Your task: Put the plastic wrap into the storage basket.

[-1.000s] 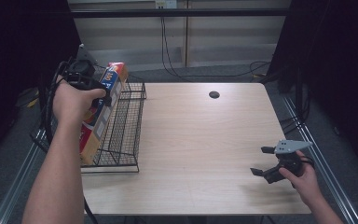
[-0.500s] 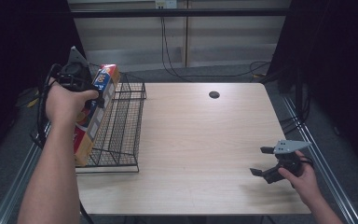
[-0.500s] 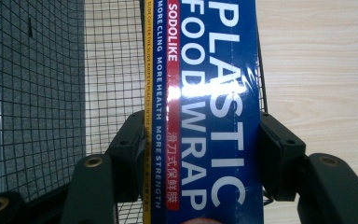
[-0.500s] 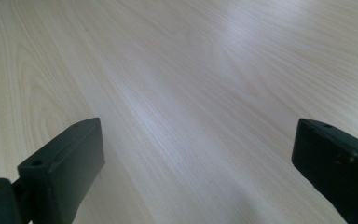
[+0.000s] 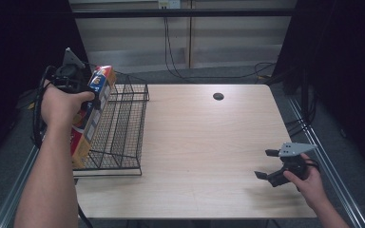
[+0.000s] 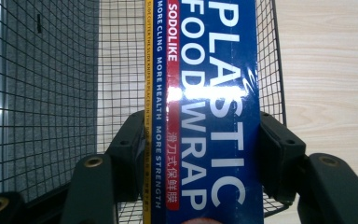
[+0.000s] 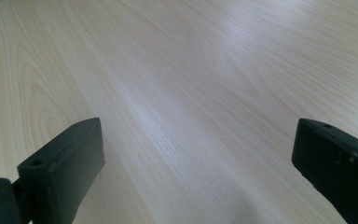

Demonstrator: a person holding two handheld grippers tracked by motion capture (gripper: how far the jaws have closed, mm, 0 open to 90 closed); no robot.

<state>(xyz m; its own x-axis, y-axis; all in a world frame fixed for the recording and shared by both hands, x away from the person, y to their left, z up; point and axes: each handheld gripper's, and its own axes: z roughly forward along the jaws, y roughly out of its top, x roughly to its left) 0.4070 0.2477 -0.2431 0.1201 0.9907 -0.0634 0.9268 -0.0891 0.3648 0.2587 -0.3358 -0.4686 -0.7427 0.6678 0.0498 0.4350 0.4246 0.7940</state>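
Wrap box (image 6: 209, 112) sits clamped between the left gripper's (image 5: 76, 83) jaws, which press on its two long sides in the left gripper view; the printing reads plastic food wrap. In the high view the box hangs long and tilted at the left edge of the wire rack (image 5: 123, 128), its lower end down by the rack's near left corner, its upper end up by the hand. Whether it rests against the wire or hangs just beside it, I cannot tell. Through the left gripper view the rack's mesh lies right behind the box, so the carrying seems largely done. My reading is that the box is being put into the rack, or taken out of it; the pictures do not settle which. Left to do, on the first reading: lower it fully, let go, withdraw.

Right gripper (image 5: 278, 166) rests near the table's (image 5: 209, 142) right front corner, jaws wide apart with bare wood between them.

Against the picture a second earlier, the left hand and box have shifted slightly outward and up along the rack's left side. The right hand has kept its place.
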